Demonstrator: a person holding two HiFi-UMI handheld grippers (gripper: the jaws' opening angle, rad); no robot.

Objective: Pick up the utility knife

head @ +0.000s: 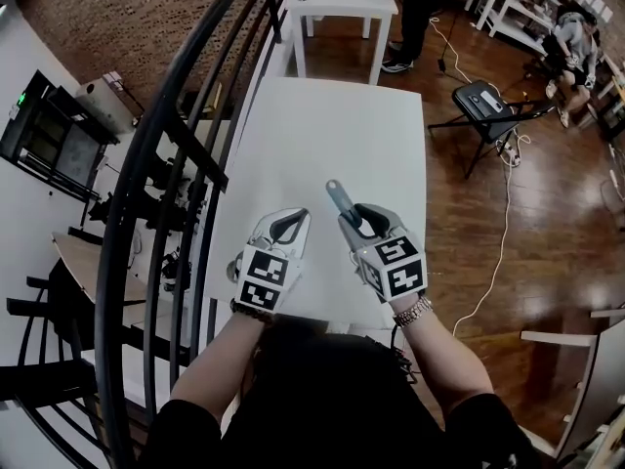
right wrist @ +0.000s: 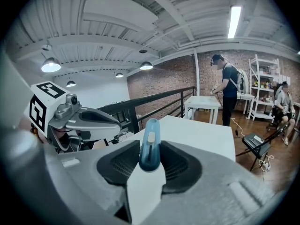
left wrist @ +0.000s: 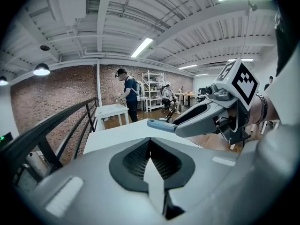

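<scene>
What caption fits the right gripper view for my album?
Right tool holding a blue utility knife, white table ahead.

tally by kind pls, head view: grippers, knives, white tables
Grippers: 2 (left gripper, right gripper)
Knives: 1 (utility knife, in the right gripper's jaws)
White tables: 2 (near table, far table)
Total: 5
</scene>
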